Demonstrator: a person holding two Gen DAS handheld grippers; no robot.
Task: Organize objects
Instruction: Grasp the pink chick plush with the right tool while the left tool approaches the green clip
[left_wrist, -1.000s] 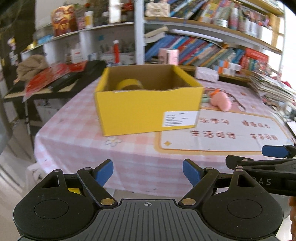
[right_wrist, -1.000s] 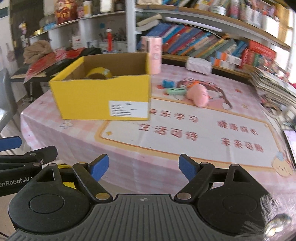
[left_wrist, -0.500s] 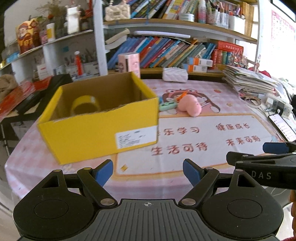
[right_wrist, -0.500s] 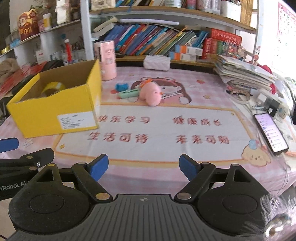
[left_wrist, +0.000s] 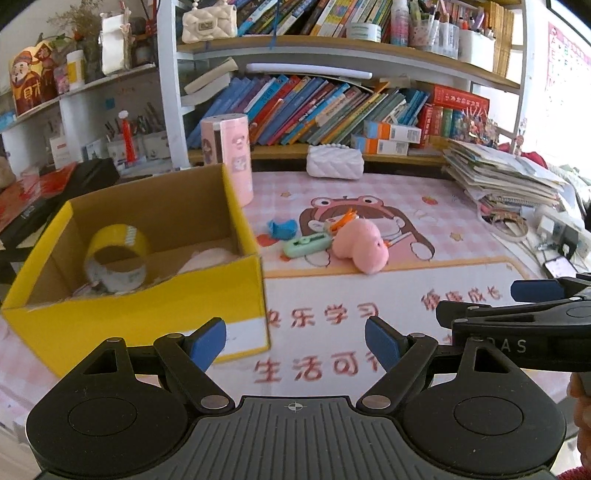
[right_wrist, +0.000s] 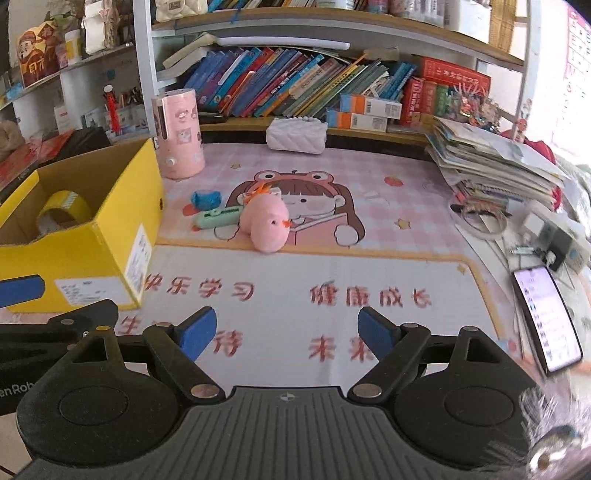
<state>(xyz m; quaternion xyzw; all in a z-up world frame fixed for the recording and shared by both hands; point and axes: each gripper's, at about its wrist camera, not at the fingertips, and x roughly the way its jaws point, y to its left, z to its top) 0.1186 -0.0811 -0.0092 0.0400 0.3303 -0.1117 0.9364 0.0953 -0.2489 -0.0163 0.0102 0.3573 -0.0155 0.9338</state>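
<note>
Showing phone (right_wrist: 546, 314) only in right view; both grippers' fingers (left_wrist: 207, 341) (right_wrist: 195, 334) spread, empty.

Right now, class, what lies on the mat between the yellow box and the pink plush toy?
A blue clip and a mint-green gadget lie between the yellow box and pink plush toy, clearest in the right wrist view.

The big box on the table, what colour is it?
The box is yellow outside, brown inside; clearest in the left wrist view.
</note>
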